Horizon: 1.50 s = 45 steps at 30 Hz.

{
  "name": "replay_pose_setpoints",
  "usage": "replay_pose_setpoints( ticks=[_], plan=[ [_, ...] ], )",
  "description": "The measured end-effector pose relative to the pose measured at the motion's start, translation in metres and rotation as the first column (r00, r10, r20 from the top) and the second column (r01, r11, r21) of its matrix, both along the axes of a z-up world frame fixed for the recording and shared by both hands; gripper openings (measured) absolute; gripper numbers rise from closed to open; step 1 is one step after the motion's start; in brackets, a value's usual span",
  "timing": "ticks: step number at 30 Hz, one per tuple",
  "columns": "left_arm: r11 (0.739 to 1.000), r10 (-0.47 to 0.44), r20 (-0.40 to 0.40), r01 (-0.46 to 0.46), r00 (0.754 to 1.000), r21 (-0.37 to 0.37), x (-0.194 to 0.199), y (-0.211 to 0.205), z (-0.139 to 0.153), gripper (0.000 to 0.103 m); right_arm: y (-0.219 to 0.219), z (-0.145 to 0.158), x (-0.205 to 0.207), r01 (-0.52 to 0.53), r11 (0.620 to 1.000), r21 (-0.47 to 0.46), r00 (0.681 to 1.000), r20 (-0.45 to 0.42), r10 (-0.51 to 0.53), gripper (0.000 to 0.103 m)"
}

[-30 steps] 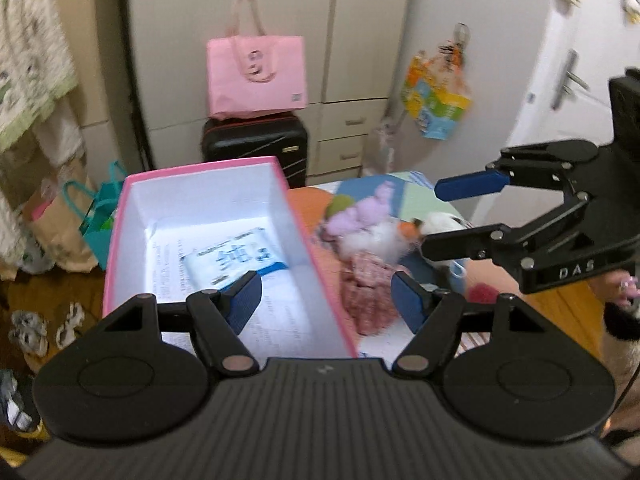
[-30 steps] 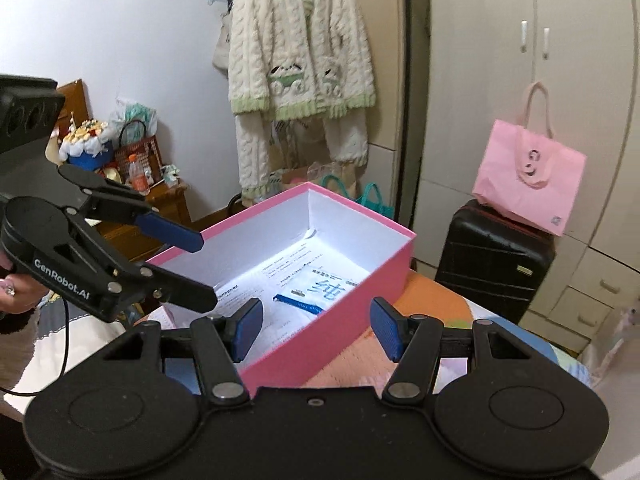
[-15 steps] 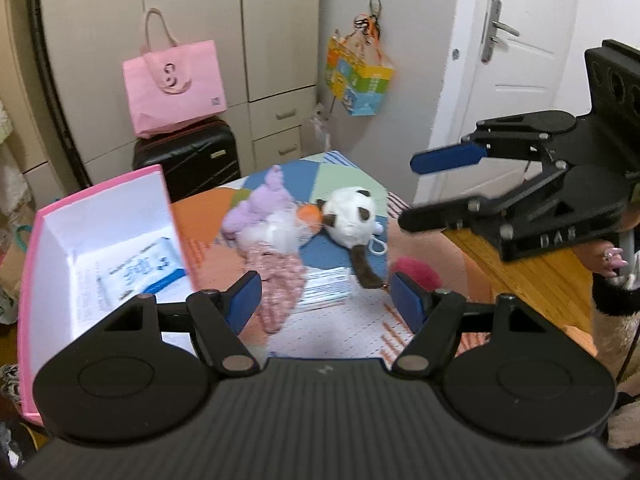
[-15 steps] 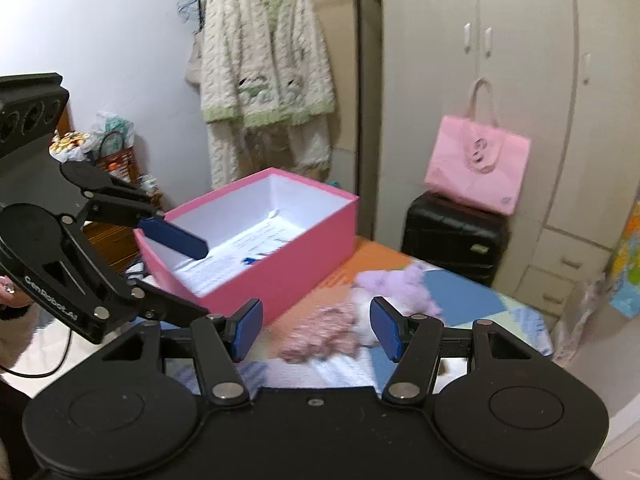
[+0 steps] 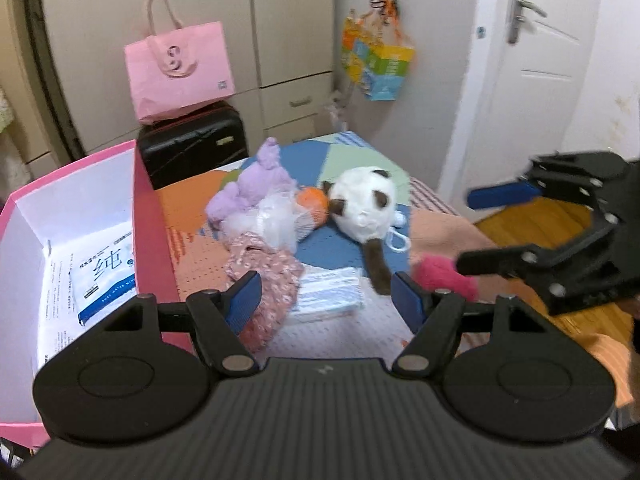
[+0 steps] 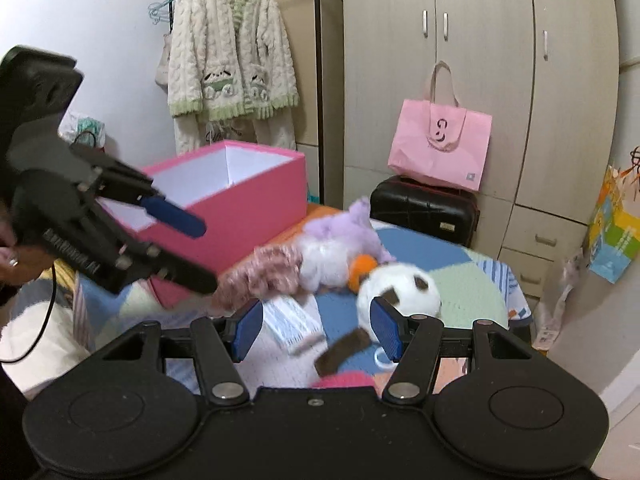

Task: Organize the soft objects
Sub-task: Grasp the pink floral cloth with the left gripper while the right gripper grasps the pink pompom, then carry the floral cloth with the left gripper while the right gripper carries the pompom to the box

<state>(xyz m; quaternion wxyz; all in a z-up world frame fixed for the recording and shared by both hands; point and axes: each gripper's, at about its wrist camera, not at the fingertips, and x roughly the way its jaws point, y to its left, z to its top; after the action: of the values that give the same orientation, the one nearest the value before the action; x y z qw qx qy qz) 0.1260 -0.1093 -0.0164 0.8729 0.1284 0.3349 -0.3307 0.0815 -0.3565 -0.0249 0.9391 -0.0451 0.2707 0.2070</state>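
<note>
Soft things lie in a heap on the patchwork table cover: a purple plush (image 5: 260,188) (image 6: 344,228), a white fluffy piece (image 5: 276,220), an orange ball (image 5: 312,202), a white-and-brown plush ball (image 5: 366,204) (image 6: 400,284), a pink floral cloth (image 5: 268,276) (image 6: 264,272) and a magenta fuzzy item (image 5: 444,276). A pink box (image 5: 150,216) (image 6: 248,200) with a blue-white packet (image 5: 106,276) inside stands at the left. My left gripper (image 5: 326,300) hovers open over the floral cloth and a tissue pack (image 5: 328,292). My right gripper (image 6: 316,328) is open above the table, holding nothing.
A black suitcase (image 5: 192,144) with a pink tote bag (image 5: 178,70) on it stands behind the table by the wardrobe. A colourful bag (image 5: 376,64) hangs near the white door (image 5: 532,68). A cream knitted jacket (image 6: 228,48) hangs on the wall.
Both grippers swung from over the pink box to the right and sank toward the heap of soft things. The box has slid to the left of both views. Jaw openings look the same.
</note>
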Motion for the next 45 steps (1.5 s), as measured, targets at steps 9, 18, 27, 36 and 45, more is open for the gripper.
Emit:
replay_pose_setpoints(
  ticks=[9, 18, 27, 36, 45],
  plan=[
    [0.994, 0.111, 0.084, -0.112, 0.990, 0.001, 0.029, -0.011, -0.024, 0.063, -0.018, -0.056, -0.004, 0.025, 1.000, -0.016, 0.999, 0.042, -0.025, 0.065],
    [0.966, 0.243, 0.108, -0.250, 0.964, 0.059, 0.049, -0.022, -0.060, 0.058, -0.020, -0.073, 0.008, 0.053, 0.996, 0.066, 0.997, -0.052, -0.050, 0.065],
    [0.954, 0.300, 0.005, -0.300, 0.954, -0.011, 0.056, -0.015, -0.077, 0.058, -0.014, -0.086, 0.007, 0.074, 0.993, 0.089, 0.992, -0.106, -0.064, 0.065],
    [0.946, 0.311, -0.025, -0.312, 0.950, -0.091, 0.051, -0.011, -0.080, 0.022, -0.015, -0.091, 0.003, 0.103, 0.984, 0.146, 0.993, -0.073, -0.093, 0.054],
    [0.931, 0.331, 0.034, -0.320, 0.943, -0.178, 0.031, 0.002, -0.066, 0.018, -0.011, -0.088, -0.002, 0.122, 0.981, 0.148, 0.992, -0.042, -0.117, 0.054]
  ],
)
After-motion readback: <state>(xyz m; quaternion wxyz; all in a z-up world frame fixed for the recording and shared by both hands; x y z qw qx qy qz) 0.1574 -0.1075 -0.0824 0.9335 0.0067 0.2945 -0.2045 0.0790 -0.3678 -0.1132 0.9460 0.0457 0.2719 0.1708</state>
